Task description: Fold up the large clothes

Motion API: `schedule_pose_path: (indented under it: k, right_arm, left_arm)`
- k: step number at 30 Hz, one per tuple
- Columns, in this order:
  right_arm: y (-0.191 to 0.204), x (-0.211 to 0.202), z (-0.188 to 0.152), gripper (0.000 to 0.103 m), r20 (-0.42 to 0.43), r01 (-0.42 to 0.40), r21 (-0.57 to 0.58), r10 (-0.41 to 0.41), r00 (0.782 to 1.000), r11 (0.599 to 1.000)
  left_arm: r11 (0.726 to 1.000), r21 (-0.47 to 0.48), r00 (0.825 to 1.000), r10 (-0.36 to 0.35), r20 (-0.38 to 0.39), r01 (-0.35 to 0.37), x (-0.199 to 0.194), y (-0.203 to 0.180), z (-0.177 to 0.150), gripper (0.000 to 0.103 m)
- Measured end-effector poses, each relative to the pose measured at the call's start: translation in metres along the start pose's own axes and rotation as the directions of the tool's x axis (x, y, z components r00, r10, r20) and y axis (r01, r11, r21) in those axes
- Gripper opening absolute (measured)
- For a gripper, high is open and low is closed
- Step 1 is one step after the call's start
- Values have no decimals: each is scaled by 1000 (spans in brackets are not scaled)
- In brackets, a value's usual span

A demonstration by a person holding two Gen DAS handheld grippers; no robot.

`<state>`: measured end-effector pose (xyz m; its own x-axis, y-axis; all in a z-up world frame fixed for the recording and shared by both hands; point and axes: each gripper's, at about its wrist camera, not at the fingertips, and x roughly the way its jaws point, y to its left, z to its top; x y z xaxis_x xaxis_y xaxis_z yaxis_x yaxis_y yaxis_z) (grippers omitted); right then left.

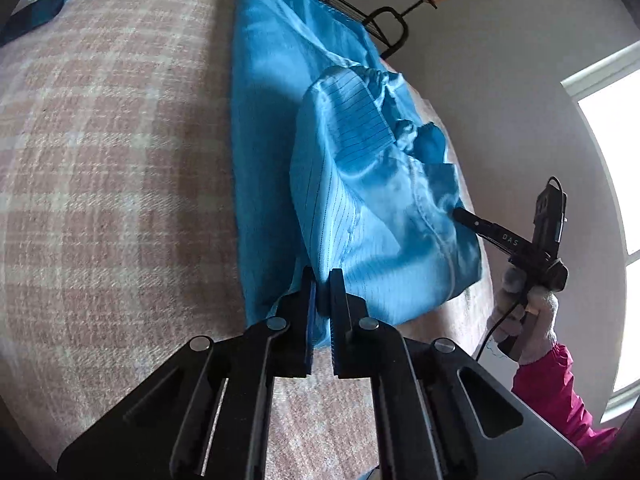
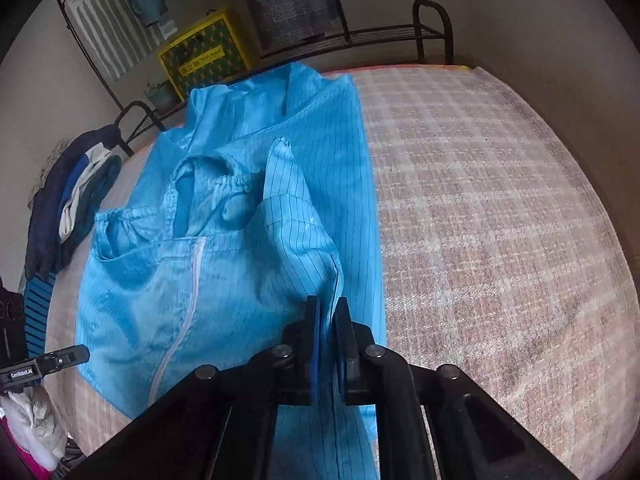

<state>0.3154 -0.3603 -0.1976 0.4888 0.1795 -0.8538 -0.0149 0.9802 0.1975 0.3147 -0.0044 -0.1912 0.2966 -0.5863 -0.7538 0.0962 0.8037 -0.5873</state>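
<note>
A large shiny blue garment [image 1: 352, 184] with thin pinstripes and a white zipper lies partly folded on a pink plaid blanket [image 1: 112, 168]. My left gripper [image 1: 323, 276] is shut on a lower edge of the garment. In the right wrist view the garment [image 2: 224, 240] fills the left half, with collar and elastic cuffs at the far end. My right gripper [image 2: 326, 304] is shut on a raised fold of it. The right gripper also shows in the left wrist view [image 1: 460, 213], pinching the garment's far side. The left gripper shows in the right wrist view [image 2: 82, 354], at the garment's left edge.
A black metal rack [image 2: 360, 36] stands past the bed's far end, with a yellow box [image 2: 204, 52] and hanging clothes. A pile of dark clothes [image 2: 68, 208] lies at the bed's left edge. A bright window [image 1: 612, 184] is on the right wall.
</note>
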Motion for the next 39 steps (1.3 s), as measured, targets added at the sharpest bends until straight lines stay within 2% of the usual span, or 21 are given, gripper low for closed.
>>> schedule_pose_path:
  k: [2, 3, 6, 8, 11, 13, 16, 19, 22, 23, 26, 28, 33, 36, 39]
  right_arm:
    - [0, 1, 0, 21, 7, 51, -14, -51, 999, 999]
    - [0, -3, 1, 27, 25, 54, -17, -54, 998, 998]
    - [7, -26, 7, 27, 98, 25, -37, -21, 995, 999]
    - [15, -36, 9, 27, 121, 17, -67, -9, 993, 998]
    - [22, -31, 12, 27, 100, -23, -85, 31, 995, 996]
    - [25, -20, 13, 27, 54, -62, -88, 66, 996, 994]
    - [27, -3, 15, 26, 35, -32, -103, 36, 999, 994]
    - [22, 4, 22, 26, 47, -16, -79, 20, 999, 997]
    - [15, 15, 30, 27, 53, 64, -69, -61, 997, 996]
    - [13, 21, 31, 27, 39, 77, -63, -74, 996, 995]
    - [14, 36, 32, 27, -1, 83, -73, -83, 997, 994]
    - [18, 32, 34, 27, 0, 94, -87, -94, 996, 992]
    - [13, -17, 45, 27, 100, 10, -10, -9, 995, 1000]
    - [11, -50, 55, 33, 186, -59, -8, 60, 981, 998]
    - [17, -68, 75, 42, 214, -106, -62, 117, 970, 992]
  left_arm:
    - [998, 2, 998, 59, 16, -59, 0, 1, -4, 22]
    - [997, 12, 997, 76, 31, -77, -2, -1, -5, 22]
    - [987, 90, 987, 123, 106, -132, -16, -16, -6, 23]
    - [979, 153, 982, 114, 150, -137, -22, -34, -2, 23]
    - [968, 233, 990, 62, 129, -91, -11, -60, 13, 23]
    - [960, 264, 991, 64, 114, -92, 0, -67, 24, 22]
    - [981, 175, 993, 70, 95, -86, 26, -60, 46, 23]
    - [986, 88, 985, 135, 108, -145, 43, -39, 66, 22]
    - [968, 70, 965, 231, 122, -241, 51, -19, 73, 22]
    - [968, 70, 964, 230, 130, -240, 52, -14, 74, 19]
    - [961, 99, 960, 244, 135, -258, 52, -15, 74, 19]
    - [961, 105, 961, 241, 134, -256, 49, -17, 75, 19]
    - [978, 69, 969, 184, 164, -197, 21, -17, 85, 22]
    - [988, 38, 971, 143, 191, -153, -5, -14, 101, 31]
    - [989, 58, 969, 122, 214, -137, -22, -14, 123, 44]
